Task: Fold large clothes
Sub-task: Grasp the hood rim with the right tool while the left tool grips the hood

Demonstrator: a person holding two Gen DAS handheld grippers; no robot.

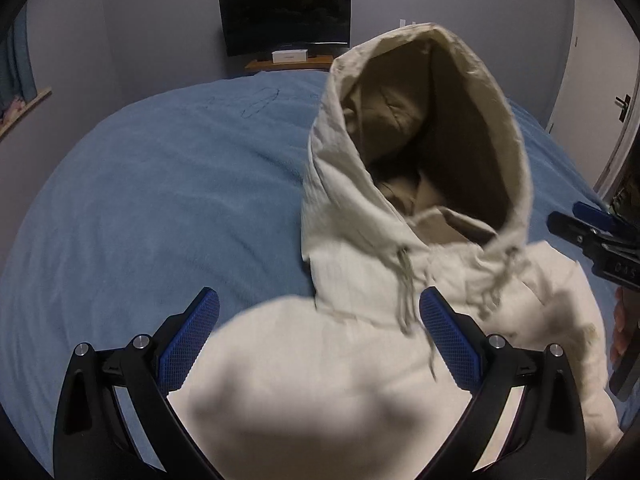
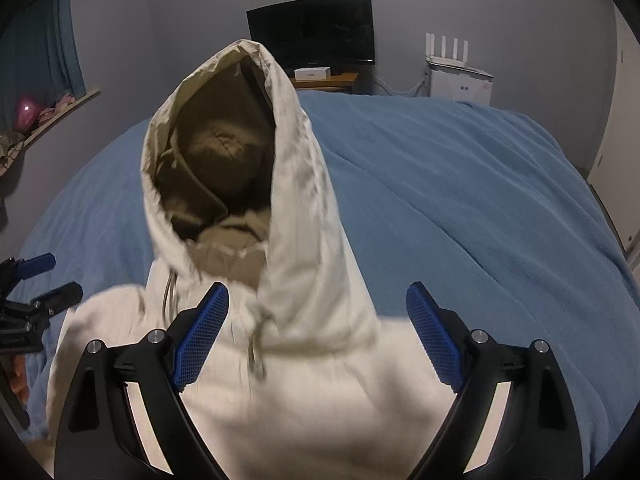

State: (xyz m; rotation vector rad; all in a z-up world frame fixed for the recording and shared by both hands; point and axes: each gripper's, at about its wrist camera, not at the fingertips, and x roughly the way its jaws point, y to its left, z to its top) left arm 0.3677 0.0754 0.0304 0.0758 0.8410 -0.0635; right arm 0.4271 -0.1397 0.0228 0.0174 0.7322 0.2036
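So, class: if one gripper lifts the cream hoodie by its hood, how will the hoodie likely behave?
Probably floppy: the hoodie lies creased and slumped on the bed. The hood holds a peak now, so the cloth seems thickish, yet it would likely collapse when pinched. The drawstrings would likely dangle.

Blue-covered bed [image 1: 152, 200]; cream hoodie [image 1: 360, 360] on its near side
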